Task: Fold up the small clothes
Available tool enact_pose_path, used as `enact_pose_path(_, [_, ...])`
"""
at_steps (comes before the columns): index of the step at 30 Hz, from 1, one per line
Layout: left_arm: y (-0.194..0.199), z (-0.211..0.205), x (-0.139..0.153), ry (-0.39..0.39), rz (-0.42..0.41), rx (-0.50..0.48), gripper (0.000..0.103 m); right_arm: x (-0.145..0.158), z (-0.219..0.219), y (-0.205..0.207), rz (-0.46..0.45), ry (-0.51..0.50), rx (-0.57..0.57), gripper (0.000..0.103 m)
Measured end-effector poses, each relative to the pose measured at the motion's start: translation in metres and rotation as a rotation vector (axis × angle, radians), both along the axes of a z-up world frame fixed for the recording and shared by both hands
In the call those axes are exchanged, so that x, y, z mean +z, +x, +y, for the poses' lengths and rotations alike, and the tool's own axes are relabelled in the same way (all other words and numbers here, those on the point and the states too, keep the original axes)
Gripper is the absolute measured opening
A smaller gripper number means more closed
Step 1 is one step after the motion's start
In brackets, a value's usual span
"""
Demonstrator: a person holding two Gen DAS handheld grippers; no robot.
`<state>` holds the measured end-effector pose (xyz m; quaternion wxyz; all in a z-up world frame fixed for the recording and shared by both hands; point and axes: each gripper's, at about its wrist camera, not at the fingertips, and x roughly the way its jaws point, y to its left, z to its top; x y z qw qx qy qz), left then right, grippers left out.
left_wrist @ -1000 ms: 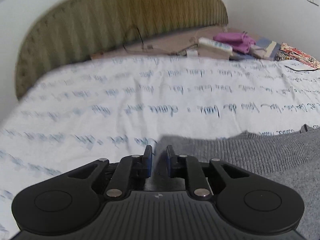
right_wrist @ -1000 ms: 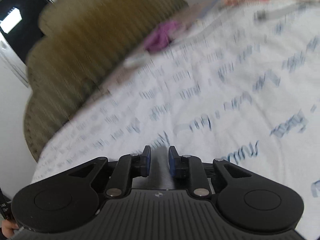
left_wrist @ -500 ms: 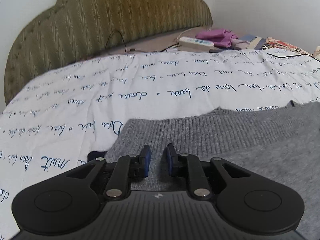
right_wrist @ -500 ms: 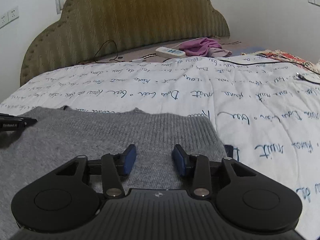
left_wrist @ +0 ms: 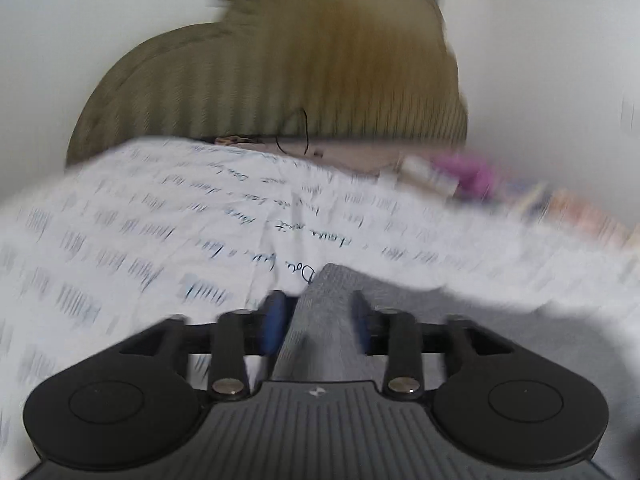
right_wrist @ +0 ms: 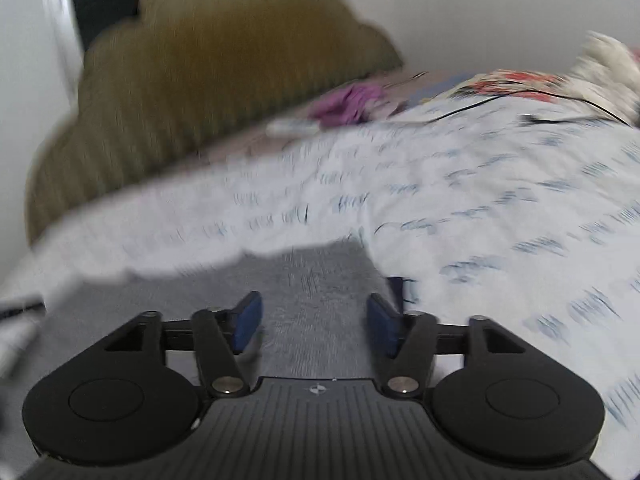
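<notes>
1. Motion blur smears both views; the blue script on the bedsheet (left_wrist: 168, 216) is mostly unreadable.
2. The grey sweater (right_wrist: 316, 280) lies flat on the bed, its far corners between both grippers' fingers.
3. Left gripper (left_wrist: 316, 320) and right gripper (right_wrist: 314, 322) have just been opening; their blue pads stand spread, clear of the knit.

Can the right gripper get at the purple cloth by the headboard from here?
Probably not without moving up: the right gripper, jaws just opened, sits over the grey sweater, and the purple cloth lies far across open bedsheet. Nothing blocks the way.
</notes>
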<state>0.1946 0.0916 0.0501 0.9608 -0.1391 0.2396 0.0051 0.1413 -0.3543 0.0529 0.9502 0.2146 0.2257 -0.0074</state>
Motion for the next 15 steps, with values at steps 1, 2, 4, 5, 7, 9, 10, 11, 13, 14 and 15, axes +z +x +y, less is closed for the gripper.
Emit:
enact_pose_path(1, [-0.024, 0.014, 0.001, -0.087, -0.009, 0.012, 0.067, 0.003, -0.008, -0.025, -0.022, 0.065, -0.008, 0.082])
enact_pose_path(2, [-0.044, 0.024, 0.0, -0.149, -0.006, 0.021, 0.074, 0.003, -0.017, -0.049, -0.025, 0.132, -0.036, 0.087])
enact_pose_path(4, [-0.082, 0.037, -0.009, -0.223, 0.031, 0.036, 0.074, -0.009, -0.034, -0.091, 0.01, 0.278, -0.084, 0.086])
enact_pose_path(5, [-0.095, 0.041, -0.014, -0.255, 0.055, 0.045, 0.074, -0.02, -0.042, -0.11, 0.037, 0.362, -0.11, 0.084])
enact_pose_path(7, [-0.117, 0.048, -0.027, -0.345, 0.106, 0.071, 0.074, -0.043, -0.053, -0.141, 0.102, 0.534, -0.159, 0.078])
enact_pose_path(9, [-0.127, 0.052, -0.041, -0.449, 0.156, 0.073, 0.074, -0.061, -0.056, -0.158, 0.135, 0.637, -0.143, 0.067])
enact_pose_path(10, [-0.128, 0.052, -0.048, -0.498, 0.177, 0.07, 0.074, -0.063, -0.053, -0.162, 0.143, 0.63, -0.148, 0.064])
enact_pose_path(11, [-0.125, 0.051, -0.054, -0.535, 0.196, 0.067, 0.074, -0.064, -0.049, -0.162, 0.148, 0.618, -0.147, 0.064])
enact_pose_path(13, [-0.122, 0.045, -0.057, -0.55, 0.189, 0.055, 0.079, -0.064, -0.044, -0.154, 0.153, 0.642, -0.123, 0.064])
enact_pose_path(14, [-0.118, 0.043, -0.059, -0.566, 0.189, 0.051, 0.083, -0.064, -0.039, -0.148, 0.157, 0.657, -0.101, 0.063])
enact_pose_path(15, [-0.113, 0.042, -0.06, -0.594, 0.194, 0.061, 0.085, -0.064, -0.036, -0.14, 0.166, 0.669, -0.076, 0.064])
